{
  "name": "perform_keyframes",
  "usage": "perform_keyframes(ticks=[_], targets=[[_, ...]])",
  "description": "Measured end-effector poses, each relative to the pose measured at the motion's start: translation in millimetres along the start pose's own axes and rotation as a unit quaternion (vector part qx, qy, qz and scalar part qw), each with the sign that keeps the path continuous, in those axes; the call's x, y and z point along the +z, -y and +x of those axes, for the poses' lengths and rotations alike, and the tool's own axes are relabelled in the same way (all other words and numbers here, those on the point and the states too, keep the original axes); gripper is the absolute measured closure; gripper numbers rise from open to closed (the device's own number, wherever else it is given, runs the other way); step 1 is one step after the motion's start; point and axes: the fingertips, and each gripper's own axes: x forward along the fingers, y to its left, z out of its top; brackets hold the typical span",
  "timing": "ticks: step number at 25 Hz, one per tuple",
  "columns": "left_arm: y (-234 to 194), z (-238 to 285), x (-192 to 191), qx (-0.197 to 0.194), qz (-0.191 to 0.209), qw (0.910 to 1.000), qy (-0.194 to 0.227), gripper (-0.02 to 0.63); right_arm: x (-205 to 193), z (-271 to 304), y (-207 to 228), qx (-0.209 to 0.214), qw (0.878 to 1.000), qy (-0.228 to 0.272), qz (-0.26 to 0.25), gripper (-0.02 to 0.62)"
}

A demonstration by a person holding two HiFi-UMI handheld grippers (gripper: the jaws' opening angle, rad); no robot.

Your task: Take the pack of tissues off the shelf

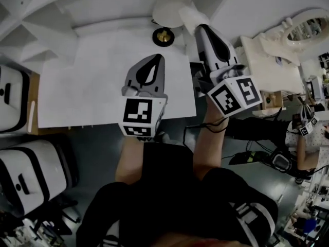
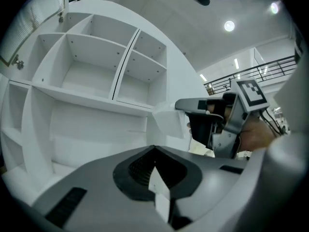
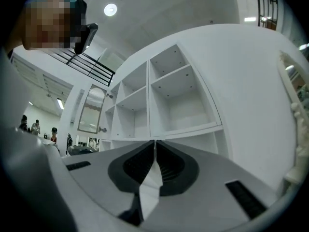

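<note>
The white pack of tissues [image 1: 189, 17] sits at the tip of my right gripper [image 1: 199, 27], out in front of the white shelf unit [image 1: 77, 1]. In the left gripper view the pack [image 2: 166, 122] hangs at the right gripper's [image 2: 179, 105] dark jaw tip, away from the empty shelf compartments [image 2: 96, 76]. In the right gripper view the jaws [image 3: 154, 141] are closed, with only a thin white sliver between them, and the pack's body is hidden. My left gripper [image 1: 157, 57] hovers over the white tabletop [image 1: 92, 81], and its jaws [image 2: 154, 148] meet at the tip.
A black and brass round object [image 1: 163, 36] stands at the table's far edge. White cases with black trim [image 1: 23, 176] sit on the floor at left. An ornate white cabinet with a mirror [image 1: 308, 30] and another person's arm [image 1: 307, 148] are at right. Cables [image 1: 241, 156] lie on the floor.
</note>
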Motion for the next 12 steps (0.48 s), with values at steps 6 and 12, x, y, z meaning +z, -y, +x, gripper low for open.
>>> perform_keyframes(ticks=[6, 12], targets=[[15, -21, -14, 0.040, -0.008, 0.9992, 0.002, 0.596, -43, -28, -6, 0.010, 0.999, -0.040, 0.030, 0.565], [11, -27, -26, 0.074, -0.011, 0.9972, 0.003, 0.595, -92, -45, -14, 0.015, 0.997, -0.074, 0.030, 0.565]])
